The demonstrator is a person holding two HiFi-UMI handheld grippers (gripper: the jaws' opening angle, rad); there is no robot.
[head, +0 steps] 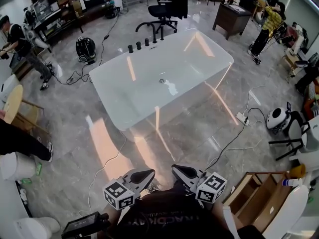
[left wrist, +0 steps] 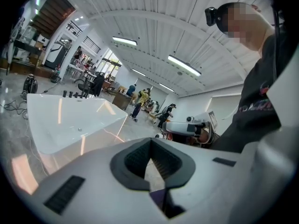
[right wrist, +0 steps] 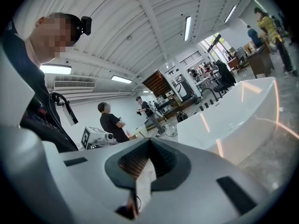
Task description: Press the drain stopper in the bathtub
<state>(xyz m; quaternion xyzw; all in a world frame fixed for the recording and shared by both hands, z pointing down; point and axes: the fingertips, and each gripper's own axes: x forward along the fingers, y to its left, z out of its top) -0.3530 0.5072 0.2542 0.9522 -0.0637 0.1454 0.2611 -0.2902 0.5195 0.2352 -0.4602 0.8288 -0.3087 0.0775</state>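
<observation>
The white bathtub (head: 124, 91) stands on the grey floor ahead of me, with the small round drain stopper (head: 161, 80) in the middle of its bottom. Both grippers are held close to my body, far short of the tub. My left gripper (head: 142, 176) and right gripper (head: 182, 172) lean towards each other, each shut with nothing between its jaws. The left gripper view looks past its shut gripper (left wrist: 150, 160) to the tub (left wrist: 56, 125) and stopper (left wrist: 80, 129). In the right gripper view, its shut gripper (right wrist: 148, 160) sits in front and the tub (right wrist: 233, 118) lies to the right.
Dark tap fittings (head: 138, 46) line the tub's far rim. Cables and a power strip (head: 242, 117) lie on the floor at right. A wooden shelf (head: 254, 188) stands near my right side, an office chair (head: 162, 11) and a desk (head: 230, 19) beyond the tub. People stand around the room's edges.
</observation>
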